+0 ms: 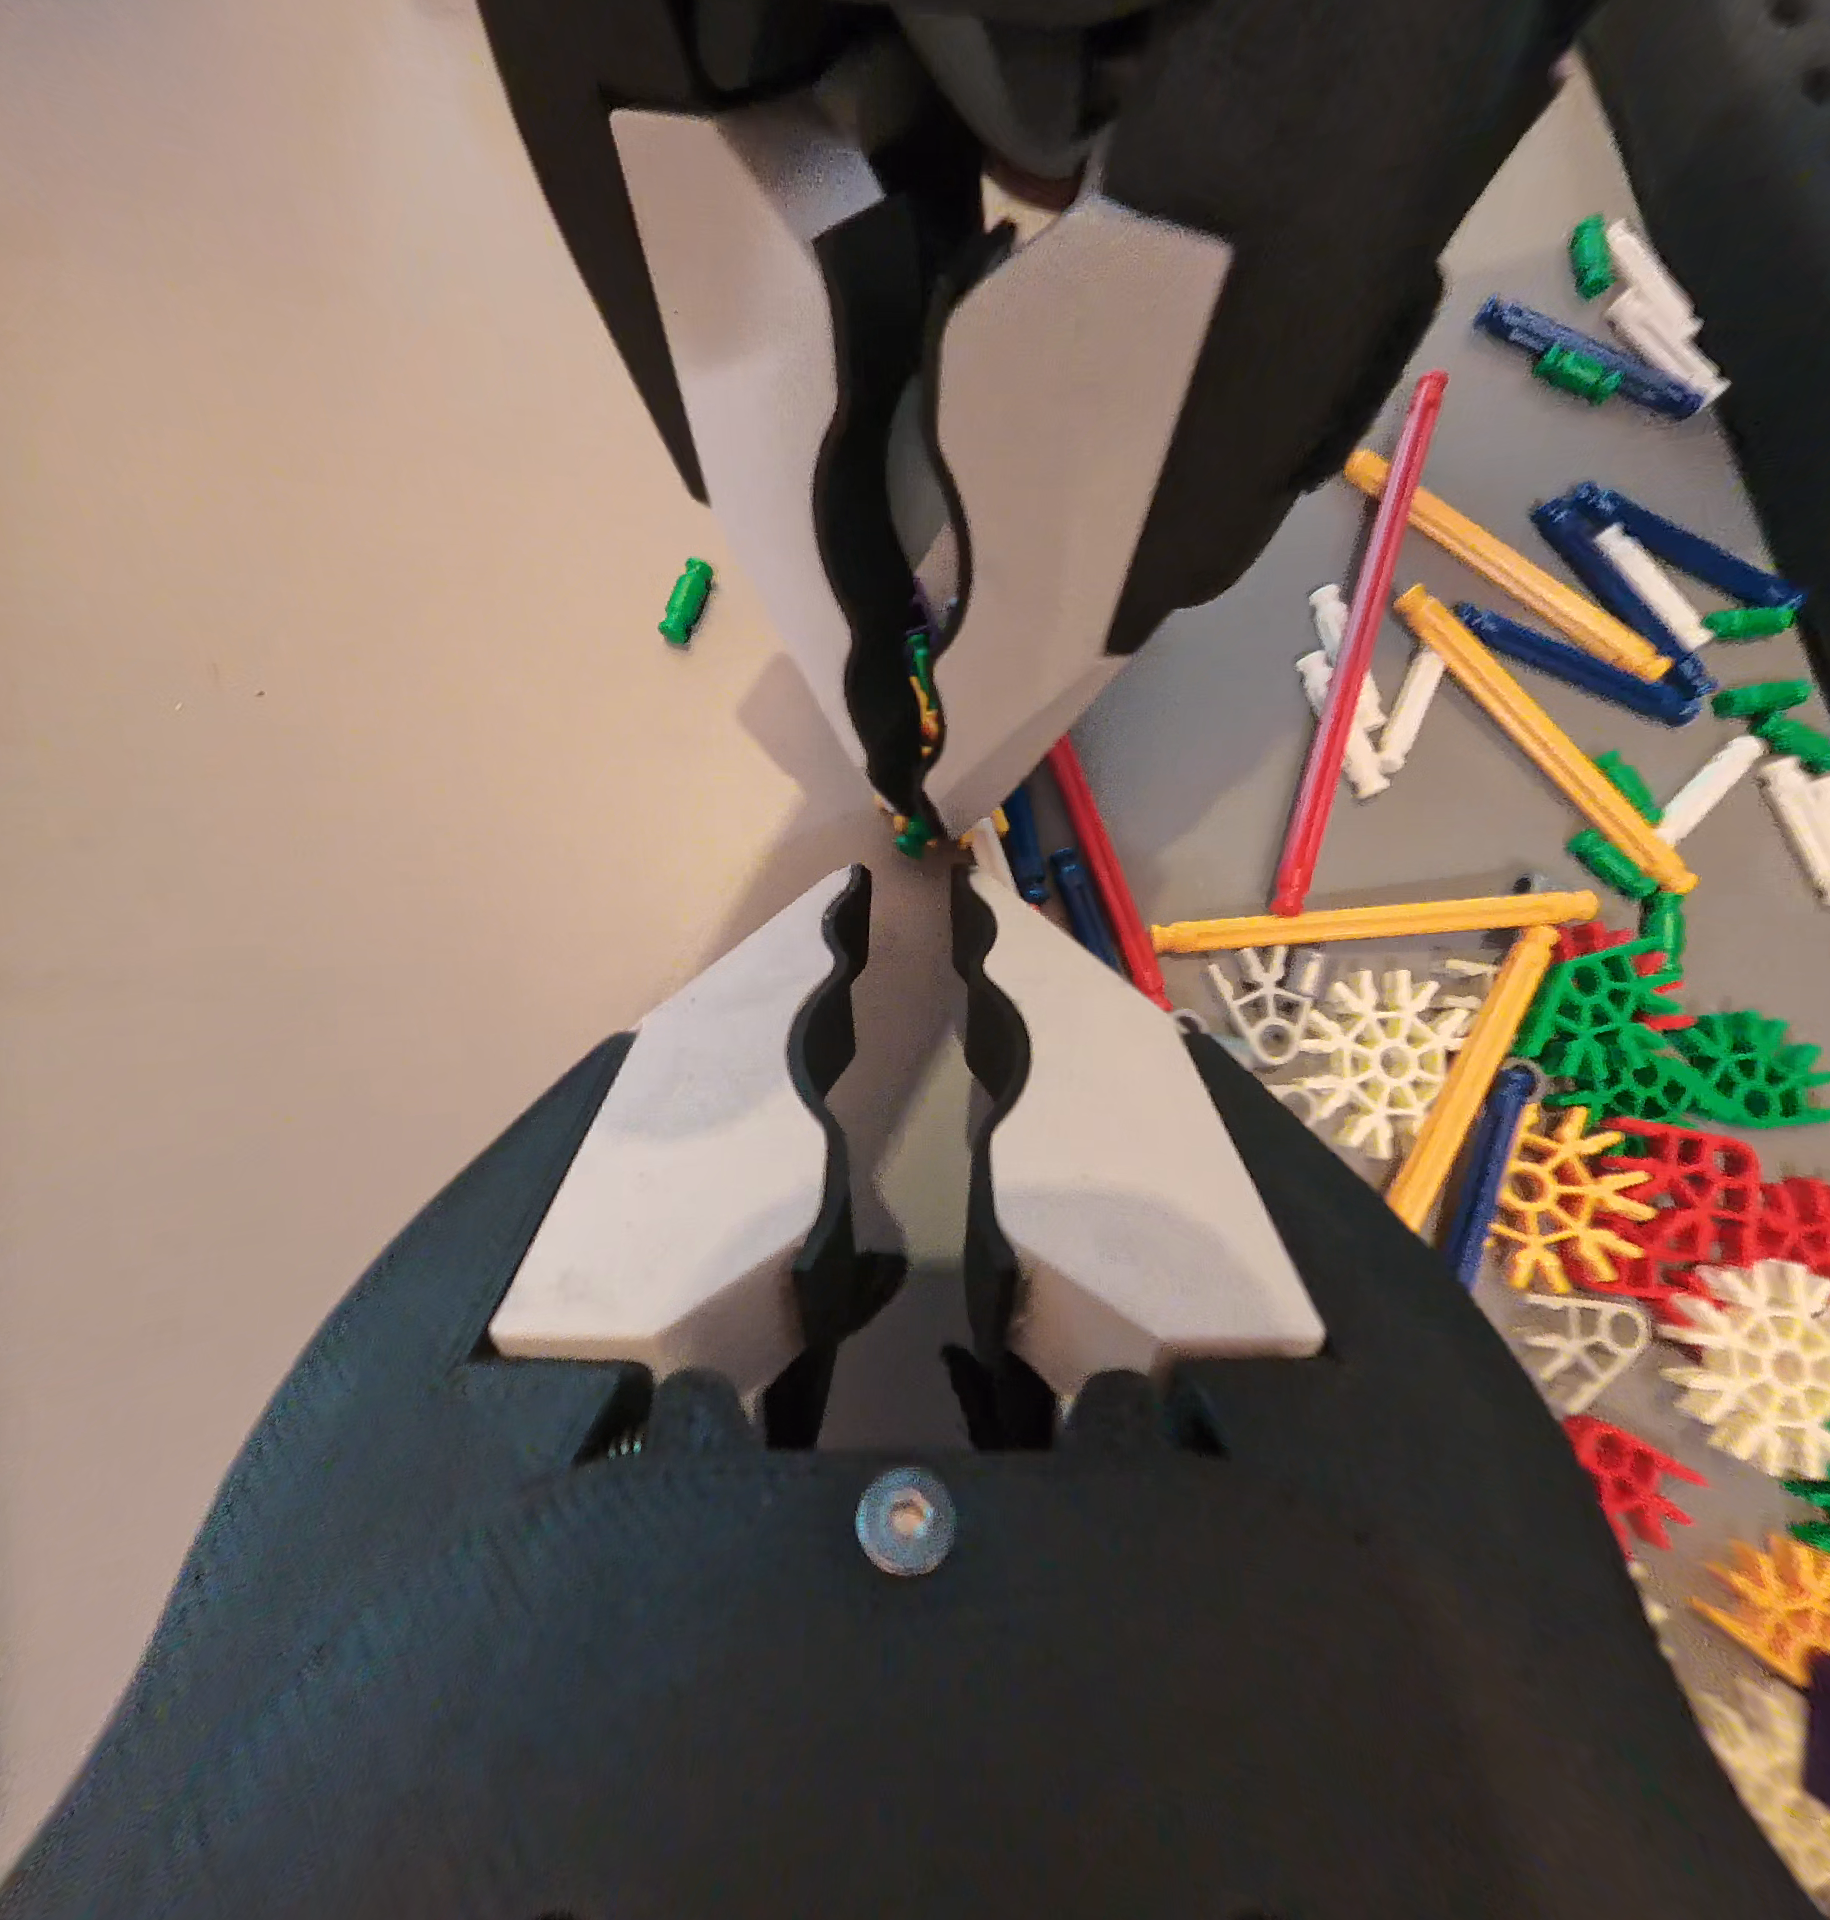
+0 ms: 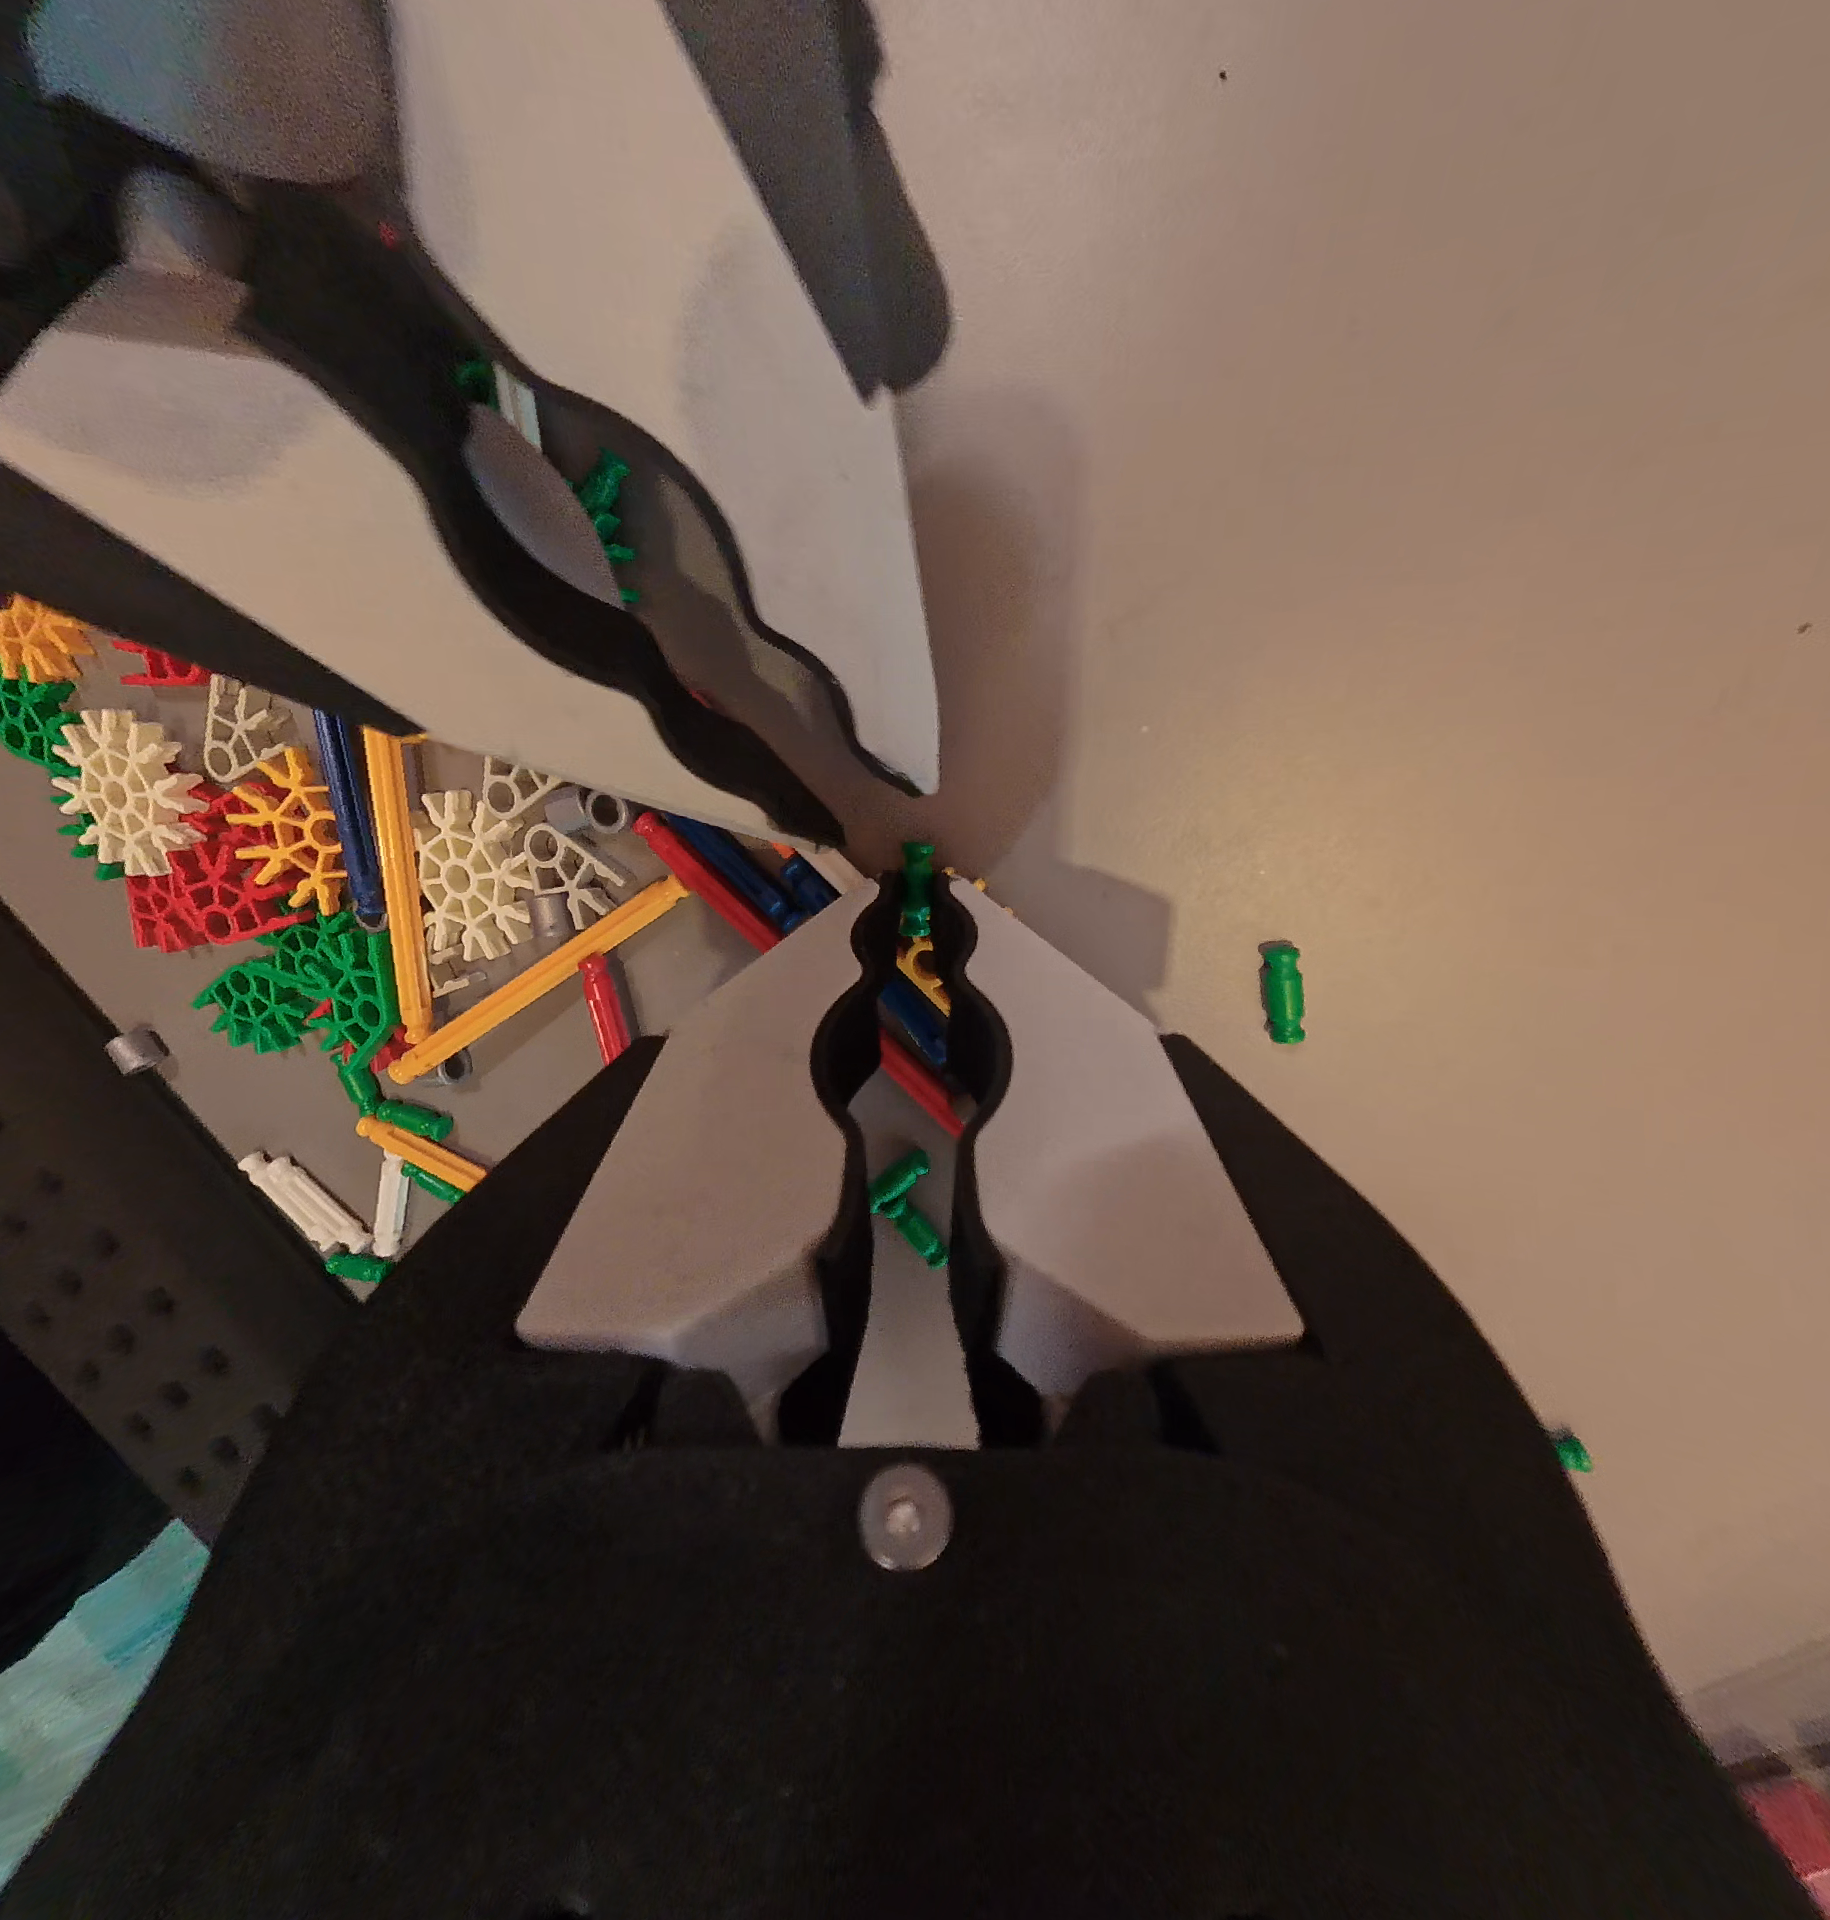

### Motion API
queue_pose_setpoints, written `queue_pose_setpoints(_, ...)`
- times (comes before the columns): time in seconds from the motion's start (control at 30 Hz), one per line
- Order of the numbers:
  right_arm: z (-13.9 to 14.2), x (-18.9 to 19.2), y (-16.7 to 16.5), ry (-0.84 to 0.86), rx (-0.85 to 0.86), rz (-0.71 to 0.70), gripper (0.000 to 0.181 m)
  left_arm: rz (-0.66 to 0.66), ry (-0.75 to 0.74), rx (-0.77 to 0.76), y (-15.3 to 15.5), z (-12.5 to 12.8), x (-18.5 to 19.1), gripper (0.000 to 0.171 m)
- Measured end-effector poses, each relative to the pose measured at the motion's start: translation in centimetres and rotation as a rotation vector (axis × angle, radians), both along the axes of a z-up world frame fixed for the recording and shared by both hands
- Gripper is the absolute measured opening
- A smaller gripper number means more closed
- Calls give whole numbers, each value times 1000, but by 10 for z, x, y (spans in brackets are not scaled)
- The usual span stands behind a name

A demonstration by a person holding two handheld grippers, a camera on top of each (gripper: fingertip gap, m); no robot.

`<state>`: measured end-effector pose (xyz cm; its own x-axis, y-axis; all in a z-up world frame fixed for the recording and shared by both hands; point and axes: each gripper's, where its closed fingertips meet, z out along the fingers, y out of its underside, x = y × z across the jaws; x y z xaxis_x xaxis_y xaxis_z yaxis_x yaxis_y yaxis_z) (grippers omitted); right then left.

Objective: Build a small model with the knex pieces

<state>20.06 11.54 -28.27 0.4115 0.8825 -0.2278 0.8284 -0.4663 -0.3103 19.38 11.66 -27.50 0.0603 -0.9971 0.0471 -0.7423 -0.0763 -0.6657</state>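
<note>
The right gripper pinches a short green rod at its fingertips, with a yellow connector just behind between the fingers. The left gripper faces it tip to tip, its jaws a little apart around nothing. Only the right wrist view shows two loose green rods on the beige table (one to the right, one nearer); the left wrist view shows a single loose rod. The grey tray holds mixed rods and snowflake connectors.
</note>
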Motion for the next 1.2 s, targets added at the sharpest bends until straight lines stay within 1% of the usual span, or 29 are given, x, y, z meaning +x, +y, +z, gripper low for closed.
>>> queue_pose_setpoints(0.07,0,0,-1,12,7,9,3,-46,22,2,1,-7,0,15)
queue_pose_setpoints(0.13,0,0,0,21,10,11,3,-74,13,-8,2,-10,2,14)
queue_pose_setpoints(0.3,0,1,-1,32,10,18,3,-136,-50,-33,-4,-6,10,10)
queue_pose_setpoints(0.63,-1,1,-1,41,11,61,4,-186,-39,-59,-3,-9,10,5)
queue_pose_setpoints(0.8,1,2,-3,62,-16,47,4,-208,-46,-83,-4,-8,11,2)
queue_pose_setpoints(0.9,9,4,1,105,-26,5,13,-218,-47,-93,-4,-7,10,3)
queue_pose_setpoints(0.97,16,6,3,146,-53,-32,10,-228,-46,-103,-4,-6,10,2)
queue_pose_setpoints(1.03,18,9,4,165,-67,-46,1,-247,-44,-119,-6,-5,10,2)
queue_pose_setpoints(1.2,12,11,-2,163,-78,-49,0,-278,-9,-120,-4,-6,9,2)
